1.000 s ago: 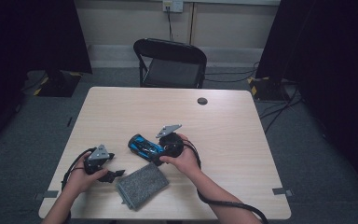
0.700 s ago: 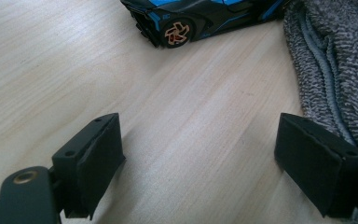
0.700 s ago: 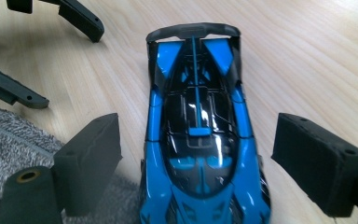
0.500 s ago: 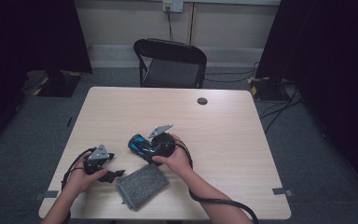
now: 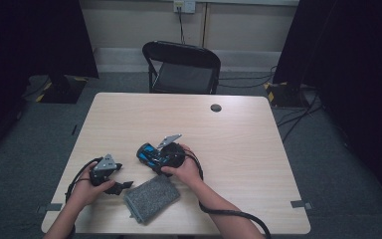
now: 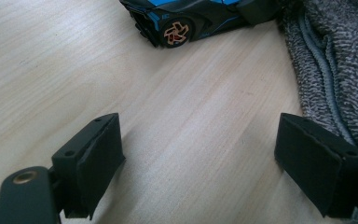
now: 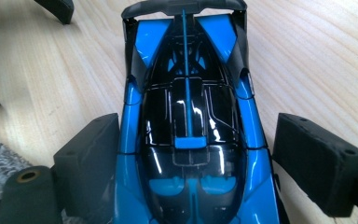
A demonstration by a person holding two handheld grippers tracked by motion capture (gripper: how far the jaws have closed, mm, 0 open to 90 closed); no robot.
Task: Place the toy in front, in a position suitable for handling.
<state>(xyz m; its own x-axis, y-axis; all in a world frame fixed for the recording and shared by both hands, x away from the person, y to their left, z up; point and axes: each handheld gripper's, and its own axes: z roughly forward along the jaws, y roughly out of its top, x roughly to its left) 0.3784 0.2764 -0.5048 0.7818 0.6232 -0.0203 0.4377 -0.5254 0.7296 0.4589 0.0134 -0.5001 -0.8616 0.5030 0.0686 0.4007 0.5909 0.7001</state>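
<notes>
Table [image 5: 258, 164], pale wood, seen from the high view; two hands working at its near edge. Toy car [image 7: 189, 116], blue and black, sits on the table near centre, a little toward the near left. Right gripper [image 7: 193, 158] is over the car, jaws spread wide with one on each side of the body; left jaw looks close against the car's flank, right jaw stands clear of it with bare wood between, so released, not clamped. In the high view the right hand [image 5: 185, 169] rests behind that gripper, cable trailing off toward the near edge. Left gripper [image 6: 200, 172] lies low at the near left of the table, jaws wide apart and grasping nothing, only bare table between them; left hand [image 5: 87, 189] around it. Grey cloth [image 5: 151, 197], folded, knitted texture, lies flat on the table near the near edge, between the two hands; in the left gripper view it runs just beside that gripper's right jaw, touching or not I cannot tell. Car's orange-spoked wheel [image 6: 176, 31] shows beyond the left gripper, close to the cloth's far edge. No containers on the table; black folding chair [image 5: 184, 67] at the far side, small dark disc [image 5: 216, 107] on the far part of the table
</notes>
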